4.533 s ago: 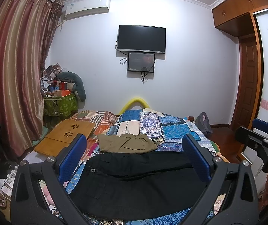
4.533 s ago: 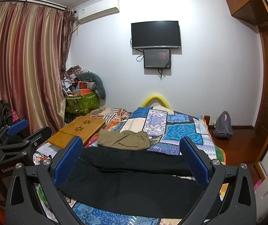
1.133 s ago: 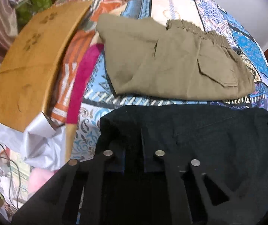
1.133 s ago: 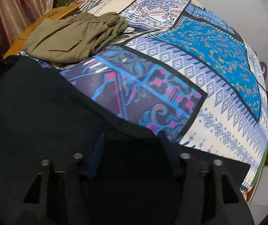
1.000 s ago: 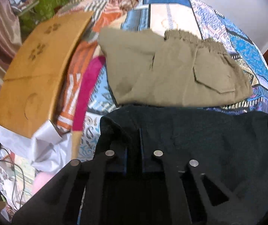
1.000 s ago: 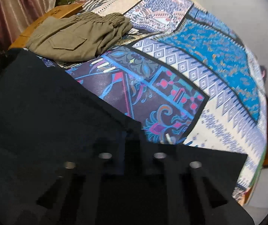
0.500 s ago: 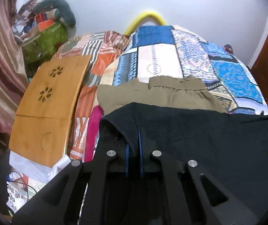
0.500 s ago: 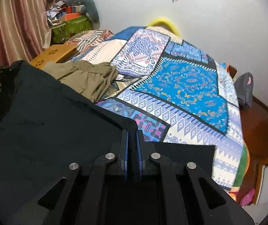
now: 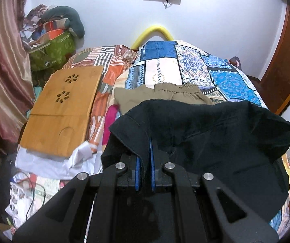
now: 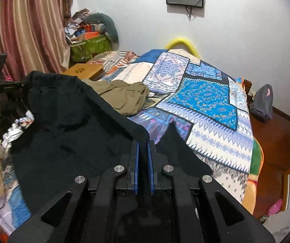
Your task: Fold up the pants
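Black pants (image 9: pixel 215 133) hang lifted above the patchwork bed (image 9: pixel 187 64), stretched between my two grippers. My left gripper (image 9: pixel 145 147) is shut on the cloth's left end, its blue pads pinching a fold of the edge. My right gripper (image 10: pixel 142 143) is shut on the other end of the black pants (image 10: pixel 67 133), which drape down to the left and below it. In the right wrist view the left gripper (image 10: pixel 13 85) shows at the far left, holding the far corner. The pants' lower part is hidden under the gripper bodies.
Folded khaki pants (image 9: pixel 163 93) lie on the bed just past the black ones. A wooden lap board (image 9: pixel 63 109) lies at the bed's left, with white cloth and cables below it. A green box (image 9: pixel 51 48), a curtain (image 10: pixel 23 28) and a grey bag (image 10: pixel 262 103) edge the room.
Both grippers have risen and tilted up with the black pants, lifting the cloth off the bed. The wall and far end of the bed have come into view.
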